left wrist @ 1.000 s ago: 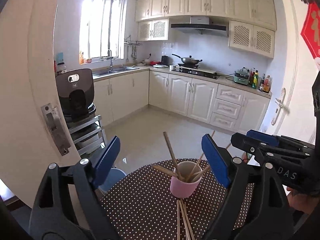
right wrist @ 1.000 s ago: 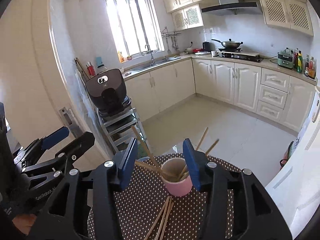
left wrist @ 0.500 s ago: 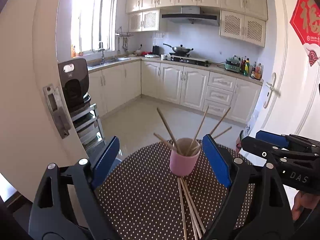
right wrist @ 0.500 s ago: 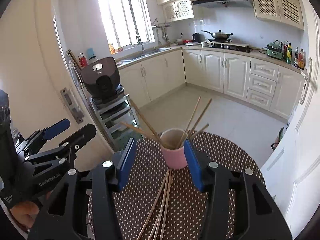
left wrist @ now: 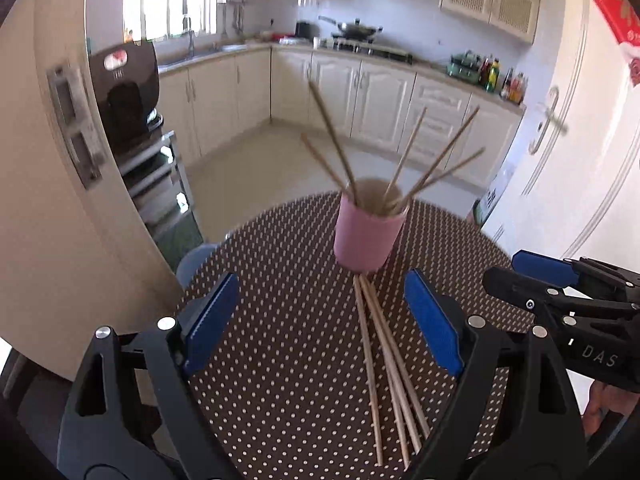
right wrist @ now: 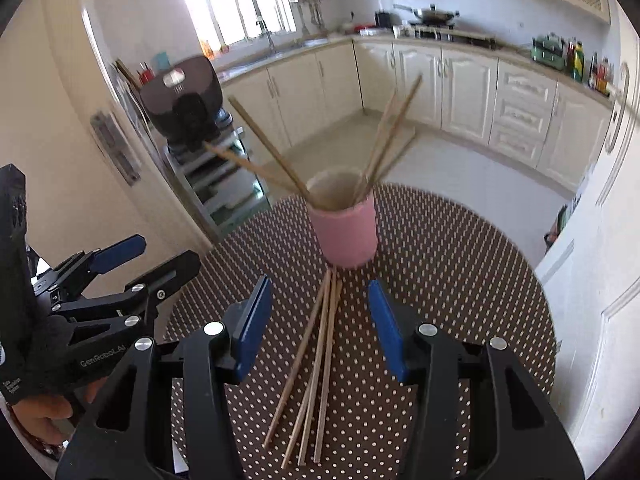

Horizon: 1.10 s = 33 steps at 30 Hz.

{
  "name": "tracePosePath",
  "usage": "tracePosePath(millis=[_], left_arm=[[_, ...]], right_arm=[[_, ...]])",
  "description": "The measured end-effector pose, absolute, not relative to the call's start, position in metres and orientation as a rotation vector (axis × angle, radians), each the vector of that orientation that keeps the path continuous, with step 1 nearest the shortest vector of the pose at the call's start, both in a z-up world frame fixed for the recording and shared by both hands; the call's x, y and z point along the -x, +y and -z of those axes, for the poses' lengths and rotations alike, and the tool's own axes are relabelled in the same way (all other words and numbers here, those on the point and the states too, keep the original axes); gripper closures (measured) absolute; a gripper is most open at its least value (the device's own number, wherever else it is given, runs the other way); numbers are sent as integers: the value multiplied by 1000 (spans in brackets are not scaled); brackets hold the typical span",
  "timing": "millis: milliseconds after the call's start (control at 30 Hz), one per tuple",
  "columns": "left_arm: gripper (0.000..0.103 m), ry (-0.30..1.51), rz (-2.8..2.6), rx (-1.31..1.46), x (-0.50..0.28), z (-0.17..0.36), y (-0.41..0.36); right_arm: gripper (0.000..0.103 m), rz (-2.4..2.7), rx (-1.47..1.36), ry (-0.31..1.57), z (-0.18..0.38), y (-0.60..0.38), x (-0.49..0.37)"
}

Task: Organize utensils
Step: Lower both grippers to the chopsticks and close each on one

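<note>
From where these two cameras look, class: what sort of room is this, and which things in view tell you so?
Most likely a home kitchen. A wok sits on a stove, a sink with a tap lies under the window, and cream cabinets line the walls.

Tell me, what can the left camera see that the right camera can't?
Only the left wrist view shows the red paper on the door, and the right gripper from the side. Only the right wrist view shows the left gripper and the hand holding it. Both show the pink cup with chopsticks standing in it, the loose chopsticks lying on the dotted table, and jaws wide apart and empty.
</note>
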State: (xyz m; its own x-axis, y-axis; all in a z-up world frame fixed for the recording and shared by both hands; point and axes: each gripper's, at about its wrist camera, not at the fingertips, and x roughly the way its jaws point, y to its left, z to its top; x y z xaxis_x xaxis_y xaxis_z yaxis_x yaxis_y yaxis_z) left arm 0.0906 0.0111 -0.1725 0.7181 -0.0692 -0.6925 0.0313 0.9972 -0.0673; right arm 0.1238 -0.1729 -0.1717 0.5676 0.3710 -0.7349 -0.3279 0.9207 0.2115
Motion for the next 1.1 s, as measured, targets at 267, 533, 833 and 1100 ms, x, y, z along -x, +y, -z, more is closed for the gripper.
tracePosePath(millis=[267, 533, 833, 1100], left_arm=[[19, 863, 23, 67, -107, 208, 16], [19, 923, -7, 66, -128, 229, 20], [19, 963, -31, 79, -140, 243, 24], [19, 995, 1, 93, -150, 255, 13]], right_arm=[[55, -409, -51, 1034, 230, -167, -154], [76, -433, -78, 1222, 288, -156, -190], [83, -478, -99, 1318, 315, -142, -209], [98, -504, -107, 1338, 322, -137, -218]])
